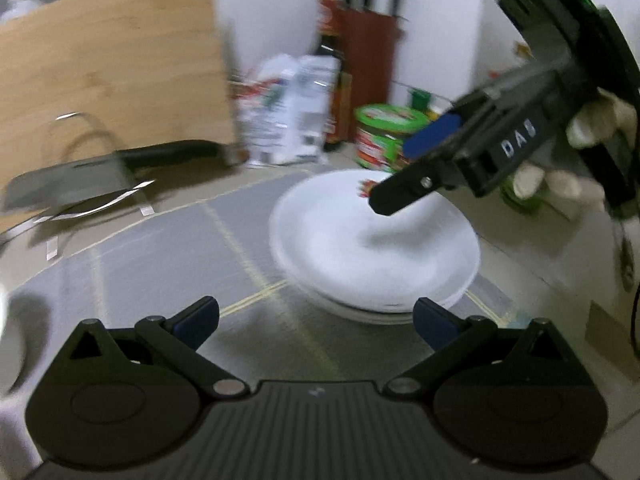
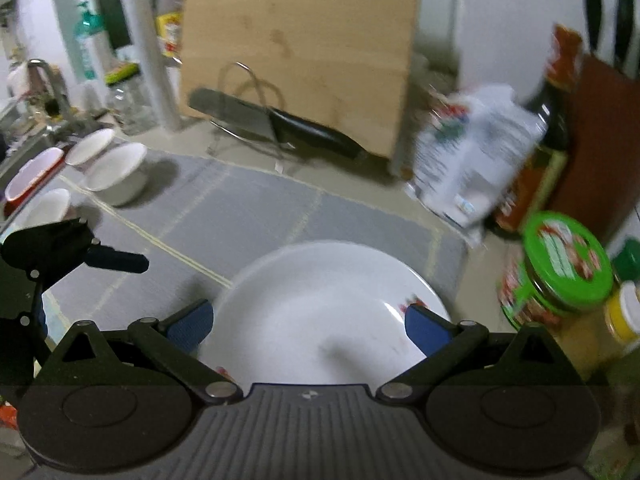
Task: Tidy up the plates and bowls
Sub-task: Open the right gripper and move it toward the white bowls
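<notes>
White round plates (image 1: 372, 248), stacked with the top one showing a small red print at its rim, sit on the grey tiled counter (image 1: 160, 256) in front of a green-lidded jar (image 2: 560, 268) and a leaning wooden cutting board (image 2: 300, 48). Over them the right gripper (image 2: 308, 326) hangs with its blue-padded jaws spread wide and empty, while the left gripper (image 1: 316, 324) waits just short of the stack, jaws likewise apart; white bowls (image 2: 116, 172) and a red-rimmed one (image 2: 32, 178) stand well off to the left
</notes>
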The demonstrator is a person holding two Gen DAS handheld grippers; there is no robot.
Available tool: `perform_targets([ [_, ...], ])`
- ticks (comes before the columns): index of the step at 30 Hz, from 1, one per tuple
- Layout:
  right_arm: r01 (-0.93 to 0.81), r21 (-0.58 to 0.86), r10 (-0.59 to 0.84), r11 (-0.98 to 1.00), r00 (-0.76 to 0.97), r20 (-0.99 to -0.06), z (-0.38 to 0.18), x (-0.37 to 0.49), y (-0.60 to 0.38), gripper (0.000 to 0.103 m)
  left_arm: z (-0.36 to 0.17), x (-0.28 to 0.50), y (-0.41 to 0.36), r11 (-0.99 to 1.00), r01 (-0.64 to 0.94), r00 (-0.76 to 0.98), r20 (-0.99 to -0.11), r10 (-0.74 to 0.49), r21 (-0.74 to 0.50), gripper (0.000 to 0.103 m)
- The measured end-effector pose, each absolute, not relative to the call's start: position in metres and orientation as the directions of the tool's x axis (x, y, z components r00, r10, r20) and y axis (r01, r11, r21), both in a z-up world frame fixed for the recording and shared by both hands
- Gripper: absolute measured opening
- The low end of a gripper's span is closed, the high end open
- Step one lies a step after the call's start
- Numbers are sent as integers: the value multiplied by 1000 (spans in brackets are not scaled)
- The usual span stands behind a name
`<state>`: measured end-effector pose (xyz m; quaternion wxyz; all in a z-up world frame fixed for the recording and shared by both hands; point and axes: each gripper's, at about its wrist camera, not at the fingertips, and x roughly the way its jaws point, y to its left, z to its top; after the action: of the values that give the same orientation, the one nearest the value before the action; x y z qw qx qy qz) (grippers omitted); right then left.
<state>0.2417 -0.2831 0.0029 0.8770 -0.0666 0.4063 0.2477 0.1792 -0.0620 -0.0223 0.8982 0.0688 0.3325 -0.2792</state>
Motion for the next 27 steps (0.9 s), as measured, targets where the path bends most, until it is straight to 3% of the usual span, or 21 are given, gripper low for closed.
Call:
perform_targets([
  [9, -621, 147, 538, 770, 508, -673, 1, 230, -215, 103, -19, 129, 7, 969, 233, 755, -614, -230, -77, 102],
  [14, -672, 152, 582, 725, 480, -656, -2, 217, -167, 103, -27, 110, 55, 987, 135, 768, -621, -156, -82, 102],
  [27, -702, 172, 600, 691, 425, -677, -14, 198, -39, 103, -45, 85, 173, 987, 159, 751, -649, -120, 1, 102],
])
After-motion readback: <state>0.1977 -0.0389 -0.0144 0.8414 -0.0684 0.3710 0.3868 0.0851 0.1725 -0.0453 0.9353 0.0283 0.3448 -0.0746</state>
